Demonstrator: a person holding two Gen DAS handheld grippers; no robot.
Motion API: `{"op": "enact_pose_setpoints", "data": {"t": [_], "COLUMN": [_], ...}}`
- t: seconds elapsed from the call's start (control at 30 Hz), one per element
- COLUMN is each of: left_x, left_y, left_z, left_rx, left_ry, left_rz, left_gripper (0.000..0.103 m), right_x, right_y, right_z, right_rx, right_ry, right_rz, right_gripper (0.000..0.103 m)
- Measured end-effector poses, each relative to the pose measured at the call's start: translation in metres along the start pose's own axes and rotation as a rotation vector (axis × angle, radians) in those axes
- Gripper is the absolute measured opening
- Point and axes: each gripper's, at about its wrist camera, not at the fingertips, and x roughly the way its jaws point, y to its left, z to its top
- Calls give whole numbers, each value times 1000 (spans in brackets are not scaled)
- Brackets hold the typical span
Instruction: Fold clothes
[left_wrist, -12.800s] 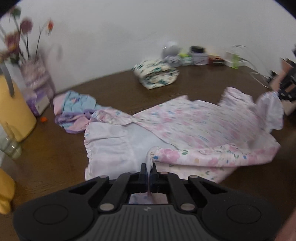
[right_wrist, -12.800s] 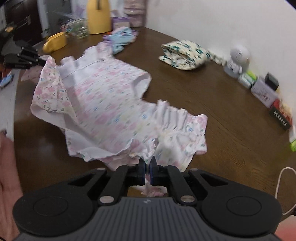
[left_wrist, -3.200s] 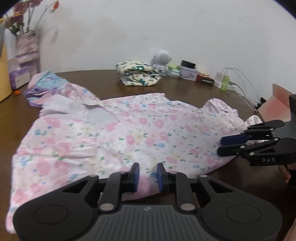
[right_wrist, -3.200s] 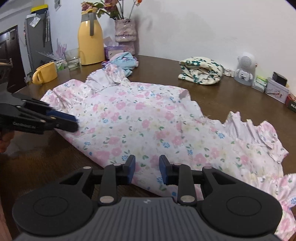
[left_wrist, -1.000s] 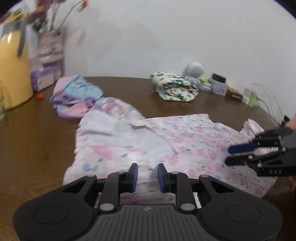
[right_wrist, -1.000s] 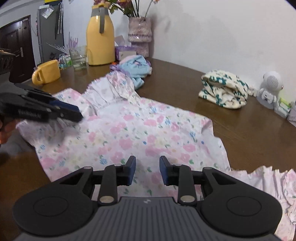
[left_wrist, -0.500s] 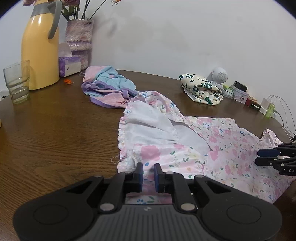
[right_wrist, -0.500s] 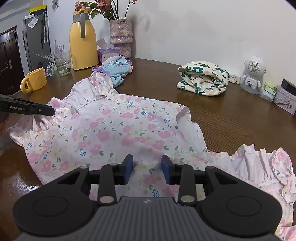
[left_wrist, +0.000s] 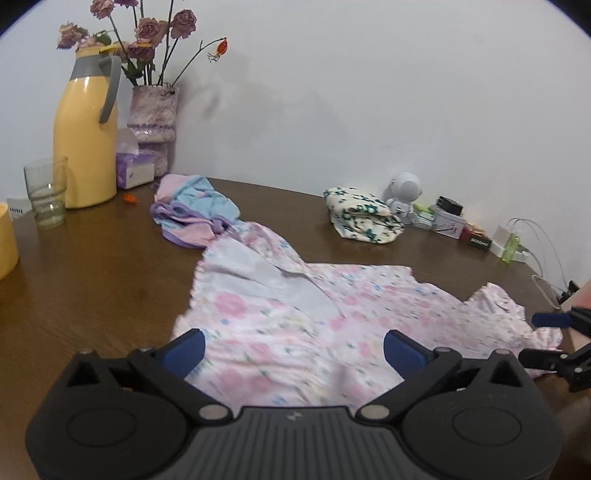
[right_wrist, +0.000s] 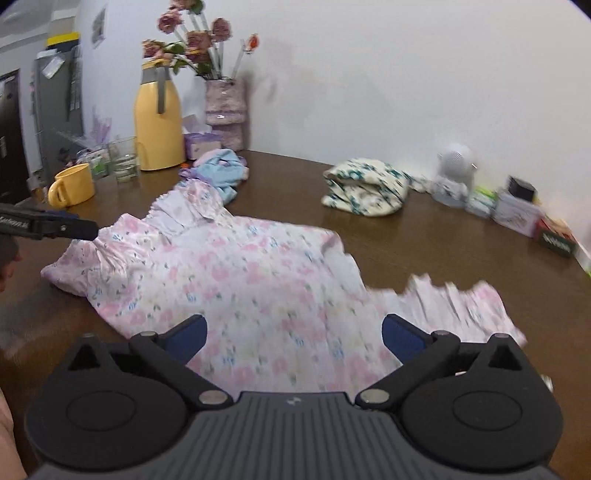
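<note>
A pink floral dress (left_wrist: 332, 317) lies spread flat on the brown wooden table (left_wrist: 85, 280), one ruffled sleeve turned up showing its white inside. My left gripper (left_wrist: 293, 349) hovers over the dress's near edge, jaws wide open and holding nothing. In the right wrist view the same dress (right_wrist: 236, 280) stretches across the table, and my right gripper (right_wrist: 293, 334) is also wide open above its near hem. The right gripper's fingers (left_wrist: 550, 319) show at the right edge of the left wrist view. The left gripper's fingers (right_wrist: 51, 225) reach in from the left by the ruffled sleeve.
A folded cream garment with green flowers (left_wrist: 362, 219) and a crumpled blue, pink and purple garment (left_wrist: 195, 216) lie farther back. A yellow jug (left_wrist: 86, 144), glass (left_wrist: 46, 192), flower vase (left_wrist: 153, 122), yellow mug (right_wrist: 72, 184), white robot figure (left_wrist: 404, 192) and small boxes line the wall.
Both grippers have opened wide from nearly shut and let the dress go. They have also lifted and drawn back a little, and the dress lies still on the table.
</note>
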Motion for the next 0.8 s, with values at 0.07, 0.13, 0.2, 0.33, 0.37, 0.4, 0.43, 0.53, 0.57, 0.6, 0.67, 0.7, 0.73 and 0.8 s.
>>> {"op": "enact_pose_setpoints", "data": {"t": [0.07, 0.13, 0.2, 0.33, 0.37, 0.4, 0.43, 0.53, 0.57, 0.6, 0.67, 0.7, 0.73, 0.8], "left_x": [-2, -1, -1, -1, -1, -1, -1, 0, 0, 0, 1, 3, 5, 10], "left_y": [-6, -13, -19, -24, -25, -25, -25, -26, -27, -28, -29, -29, -29, -31], "left_z": [-5, -7, -9, -10, -10, -10, -10, -6, -4, -1, 8, 14, 21, 34], "left_rx": [-10, 3, 13, 21, 23, 25, 27, 46, 61, 80, 119, 141, 163, 206], "left_ry": [8, 22, 32, 34, 35, 36, 37, 40, 38, 36, 33, 33, 33, 33], "left_rz": [-20, -20, -18, -25, -26, -25, -23, -10, -8, -9, -3, 4, 13, 25], "left_gripper": [103, 103, 103, 103, 103, 103, 103, 103, 103, 103, 103, 103, 103, 103], "right_x": [-6, -12, -18, -23, -22, -22, -21, -23, -25, -27, -30, -32, -33, -34], "right_y": [-1, -3, -4, -4, -4, -3, -3, -4, -5, -9, -20, -26, -33, -46], "right_z": [-6, -13, -19, -28, -29, -30, -30, -30, -30, -29, -24, -22, -18, -10], "right_rx": [22, 44, 66, 91, 92, 93, 93, 91, 90, 92, 106, 111, 106, 96], "right_ry": [0, 0, -1, -1, 0, 1, 1, -6, -11, -18, -29, -33, -28, -18], "right_rz": [-16, -31, -47, -59, -58, -56, -51, -44, -46, -50, -77, -91, -107, -139], "right_gripper": [103, 103, 103, 103, 103, 103, 103, 103, 103, 103, 103, 103, 103, 103]}}
